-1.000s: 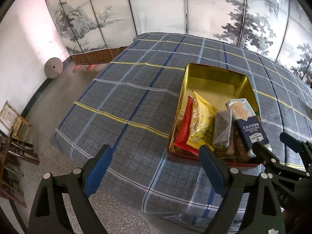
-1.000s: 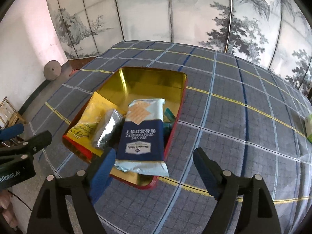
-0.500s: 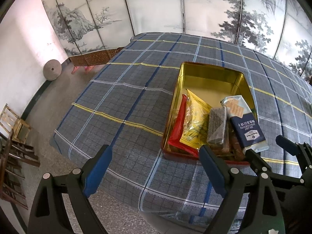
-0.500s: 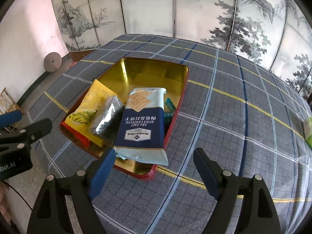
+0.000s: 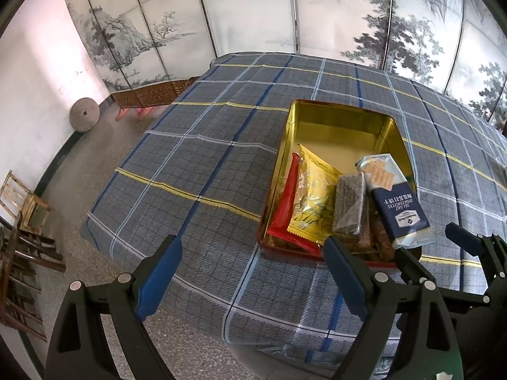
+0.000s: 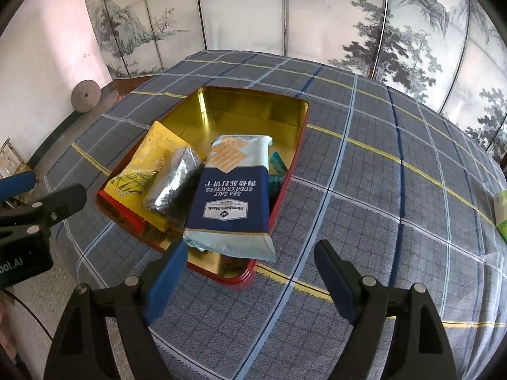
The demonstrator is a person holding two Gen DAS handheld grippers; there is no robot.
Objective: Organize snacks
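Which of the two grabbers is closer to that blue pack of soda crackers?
Right. The right gripper hovers open just in front of the soda cracker pack, one fingertip beside it. The left gripper hangs open farther off over the tablecloth.

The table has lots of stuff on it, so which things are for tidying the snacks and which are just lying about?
For the job:
red tin with gold inside
blue soda cracker packet
yellow snack packet
dark foil-wrapped bar

Just lying about:
green packet at the table's edge
round grey stone disc on the floor

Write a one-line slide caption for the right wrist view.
Open right gripper hovers empty near the gold tin, where a soda cracker pack lies atop other snacks.
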